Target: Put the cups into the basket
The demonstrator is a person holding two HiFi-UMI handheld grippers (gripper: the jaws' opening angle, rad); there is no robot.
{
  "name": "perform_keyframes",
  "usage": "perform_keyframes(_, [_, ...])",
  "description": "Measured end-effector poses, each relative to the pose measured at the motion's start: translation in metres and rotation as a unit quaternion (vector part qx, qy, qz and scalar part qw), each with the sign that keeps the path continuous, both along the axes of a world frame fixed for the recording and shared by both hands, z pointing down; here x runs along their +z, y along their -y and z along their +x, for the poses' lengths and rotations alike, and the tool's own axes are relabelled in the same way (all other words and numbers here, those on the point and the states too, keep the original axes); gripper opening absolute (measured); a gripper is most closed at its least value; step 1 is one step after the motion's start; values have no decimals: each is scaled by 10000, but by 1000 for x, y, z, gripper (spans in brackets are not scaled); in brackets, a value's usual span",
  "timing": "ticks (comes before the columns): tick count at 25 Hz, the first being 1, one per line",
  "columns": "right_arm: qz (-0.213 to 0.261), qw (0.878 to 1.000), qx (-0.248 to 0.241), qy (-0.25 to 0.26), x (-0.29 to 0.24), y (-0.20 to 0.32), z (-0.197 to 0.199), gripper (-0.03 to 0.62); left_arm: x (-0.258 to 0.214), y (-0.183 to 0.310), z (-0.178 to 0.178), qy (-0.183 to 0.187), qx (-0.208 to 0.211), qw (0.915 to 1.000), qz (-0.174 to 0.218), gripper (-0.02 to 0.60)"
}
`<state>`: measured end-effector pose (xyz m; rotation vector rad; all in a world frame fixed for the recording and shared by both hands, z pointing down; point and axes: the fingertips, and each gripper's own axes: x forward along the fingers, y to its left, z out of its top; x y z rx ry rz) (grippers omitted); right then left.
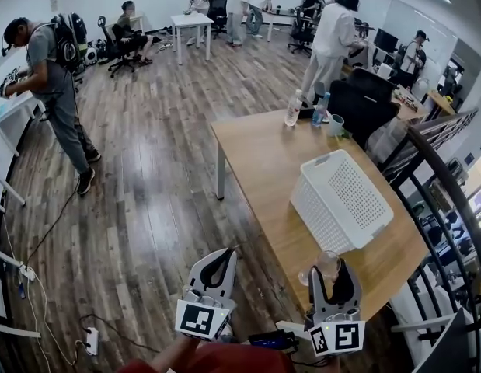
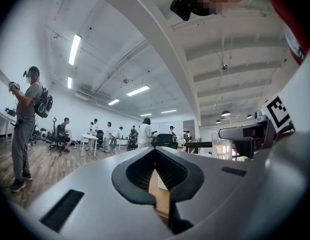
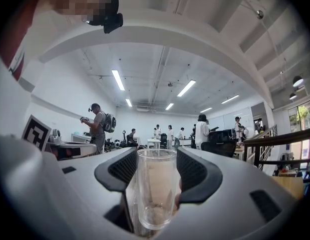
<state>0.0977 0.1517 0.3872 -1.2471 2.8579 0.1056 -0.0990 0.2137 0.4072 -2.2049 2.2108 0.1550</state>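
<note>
From my remote seat, the right tongs were clamped on a clear glass cup. In the right gripper view the cup stood upright between the two dark pads, one pressing on each side of it. It looked empty. In the head view the cup was at the near end of the wooden table, just short of the near corner of the white perforated basket. It was still outside the basket.

The left tongs were off the table's edge, over the wooden floor and beside the right pair. Their jaws were drawn together with only a thin slit between them, and the left gripper view showed nothing held there.

The basket sat on the table near its right edge. I could not make out any contents through its holes. At the far end of the table stood two bottles, well apart from the basket. Several people stood or sat farther back in the room.
</note>
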Motion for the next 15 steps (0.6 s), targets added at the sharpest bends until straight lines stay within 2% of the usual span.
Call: perform_keyframes(15, [6,9998,196,26,-1,41,11,254,-1,52,11,-1,261,9997,1,6])
